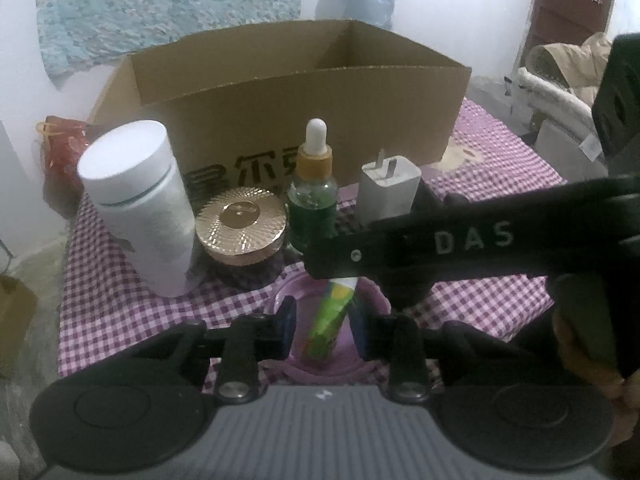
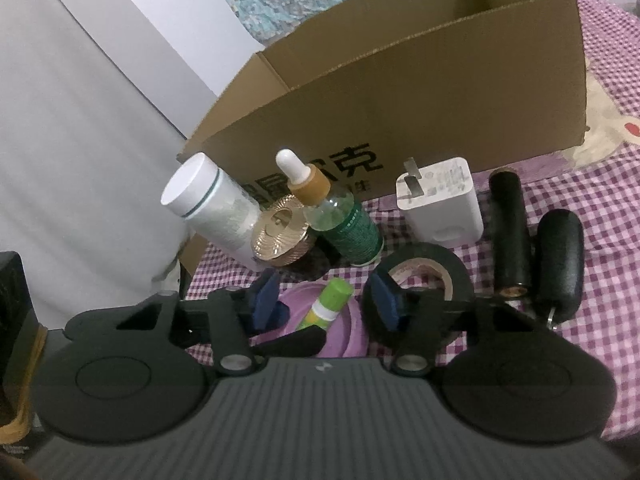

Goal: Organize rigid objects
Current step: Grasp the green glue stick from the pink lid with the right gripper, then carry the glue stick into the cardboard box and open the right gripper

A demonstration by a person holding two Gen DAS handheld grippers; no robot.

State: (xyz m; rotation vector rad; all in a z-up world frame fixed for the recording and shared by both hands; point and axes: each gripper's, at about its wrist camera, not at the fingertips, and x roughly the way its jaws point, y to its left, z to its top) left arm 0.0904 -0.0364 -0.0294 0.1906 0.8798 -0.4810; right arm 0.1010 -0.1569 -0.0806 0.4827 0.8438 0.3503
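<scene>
Nearest us, our left gripper point(image 1: 323, 328) points steeply down over a round lilac plastic lid point(image 1: 372, 300), its blue pads either side of a small green-and-white glue stick point(image 1: 326, 322) lying there; a gap shows on both sides, so the jaws are open, not yet pressing

Our right gripper point(image 2: 323, 300) tilts down less steeply, also open, with the same stick point(image 2: 330, 300) ahead of its fingers and a black tape roll point(image 2: 424, 268) by its right pad

We judge this the pick-up step: the left pads must close squarely on the stick, then lift it clear

Beyond stand a white cylindrical canister point(image 1: 136, 204), a ribbed gold jar lid point(image 1: 242, 222), a green glass dropper bottle point(image 1: 314, 196) and a white charger plug point(image 1: 388, 194); behind them waits the open brown cardboard box point(image 1: 288, 92)
</scene>
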